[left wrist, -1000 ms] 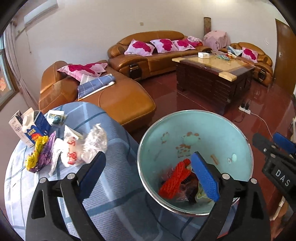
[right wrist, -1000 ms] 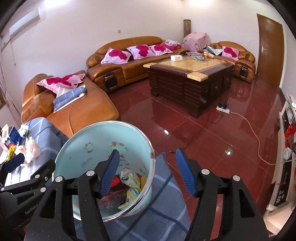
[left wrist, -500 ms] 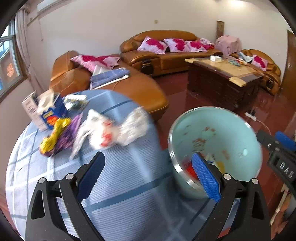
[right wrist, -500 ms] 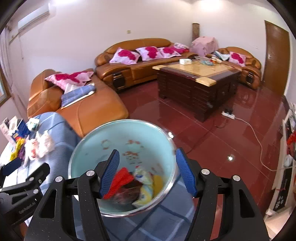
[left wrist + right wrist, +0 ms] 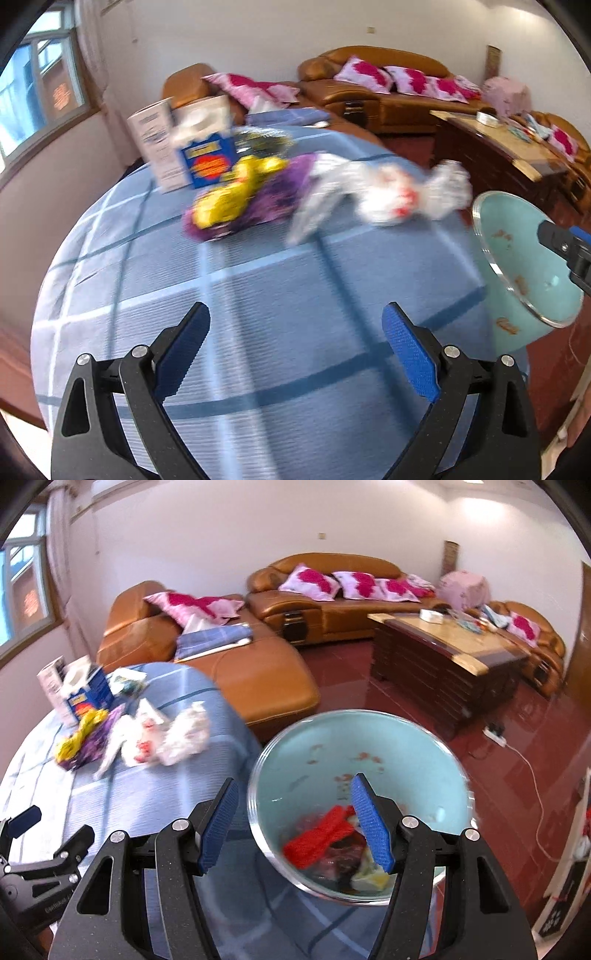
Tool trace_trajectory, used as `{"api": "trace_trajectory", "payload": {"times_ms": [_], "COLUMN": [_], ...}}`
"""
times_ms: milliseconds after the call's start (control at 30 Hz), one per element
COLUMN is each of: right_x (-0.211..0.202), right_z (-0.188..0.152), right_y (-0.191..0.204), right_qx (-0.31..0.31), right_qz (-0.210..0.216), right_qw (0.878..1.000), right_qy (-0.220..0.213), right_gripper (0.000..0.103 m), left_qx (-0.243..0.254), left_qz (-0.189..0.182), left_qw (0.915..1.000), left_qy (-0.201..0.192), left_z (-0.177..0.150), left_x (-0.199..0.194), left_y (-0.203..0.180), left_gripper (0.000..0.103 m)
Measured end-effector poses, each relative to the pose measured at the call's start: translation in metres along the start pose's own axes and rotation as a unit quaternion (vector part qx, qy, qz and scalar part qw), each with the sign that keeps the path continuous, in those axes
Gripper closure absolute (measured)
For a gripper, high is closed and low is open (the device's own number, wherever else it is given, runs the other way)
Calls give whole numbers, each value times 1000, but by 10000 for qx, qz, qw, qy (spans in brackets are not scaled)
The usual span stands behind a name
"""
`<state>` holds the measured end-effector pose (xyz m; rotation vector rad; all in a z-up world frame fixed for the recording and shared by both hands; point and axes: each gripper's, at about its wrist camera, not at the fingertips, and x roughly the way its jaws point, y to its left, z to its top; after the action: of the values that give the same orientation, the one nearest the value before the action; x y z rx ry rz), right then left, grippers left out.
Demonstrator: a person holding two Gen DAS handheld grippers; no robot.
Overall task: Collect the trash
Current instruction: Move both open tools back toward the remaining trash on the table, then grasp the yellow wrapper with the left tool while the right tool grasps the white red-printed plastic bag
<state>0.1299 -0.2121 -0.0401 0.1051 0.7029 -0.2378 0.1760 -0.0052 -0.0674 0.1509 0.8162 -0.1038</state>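
Observation:
A pile of trash lies on the blue checked tablecloth (image 5: 258, 295): a yellow wrapper (image 5: 229, 195) on a purple one (image 5: 280, 188), and crumpled white plastic (image 5: 384, 192) with red print. A torn blue box (image 5: 208, 162) and a white carton (image 5: 155, 144) stand behind them. My left gripper (image 5: 295, 314) hangs open over bare cloth, short of the pile and blurred by motion. My right gripper (image 5: 294, 779) is open and holds nothing. It hovers over the near rim of the pale blue bin (image 5: 369, 738), which contains a red net (image 5: 321, 838) and other wrappers.
An orange leather sofa (image 5: 258, 679) with pink cushions runs behind the table. A dark wooden coffee table (image 5: 443, 657) stands to the right on the red floor. A power strip (image 5: 495, 734) with a white cord lies there. A window (image 5: 37, 96) is on the left.
My left gripper has swung left, from over the bin to over the tablecloth before the trash pile. My right gripper has moved left to above the bin. Both stay open.

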Motion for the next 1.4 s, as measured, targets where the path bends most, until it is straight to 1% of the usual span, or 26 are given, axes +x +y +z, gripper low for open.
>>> {"api": "trace_trajectory", "payload": {"times_ms": [133,233,333,500,567,633,700,767,833,900,933,967,1000,1033,1133,1200,1267,1400], "right_x": [5,10,14,30,35,46,58,75,85,91,91,92,93,93,91,88,79,56], "right_z": [1,1,6,27,36,48,55,56,52,47,46,44,43,41,38,39,40,45], "right_y": [22,38,55,86,91,97,104,112,118,123,124,125,127,129,132,127,121,110], "right_qx": [-169,-313,-525,-908,-966,-962,-1111,-1394,-1616,-1800,-1857,-1891,-1935,-1970,-2162,-2020,-1862,-1602], "right_qz": [152,286,423,621,719,892,936,981,879,903,915,937,1045,1105,1046,1155,1295,1396], "right_qw": [9997,9990,9976,9939,9927,9912,9891,9845,9814,9776,9763,9754,9731,9712,9683,9700,9715,9761], "right_qy": [76,152,157,96,75,143,222,422,544,617,626,633,689,755,688,706,686,466], "right_gripper": [40,40,40,40,40,40,40,40,40,40,43,51,58,60,65,69,75,75], "left_qx": [-254,-373,-502,-623,-633,-649,-635,-589,-497,-441,-433,-429,-422,-406,-337,-297,-268,-200], "left_qz": [178,287,332,440,535,598,600,561,500,407,316,213,139,23,-110,-154,-247,-392], "left_qw": [9995,9989,9982,9971,9966,9961,9962,9967,9975,9981,9985,9987,9989,9990,9991,9991,9991,9990], "left_qy": [-3,-14,15,34,32,18,-6,-39,-87,-128,-132,-145,-153,-165,-215,-244,-236,-105], "left_z": [-3,-3,-3,2,5,8,11,14,19,24,28,32,35,41,54,62,70,79], "left_x": [2,4,7,12,12,13,13,13,14,15,17,19,19,22,28,33,39,57], "left_y": [33,50,68,91,96,102,106,106,103,99,97,95,93,90,82,77,73,63], "left_gripper": [13,14,20,20,20,20,20,20,20,20,20,22,23,26,30,33,40,44]}}
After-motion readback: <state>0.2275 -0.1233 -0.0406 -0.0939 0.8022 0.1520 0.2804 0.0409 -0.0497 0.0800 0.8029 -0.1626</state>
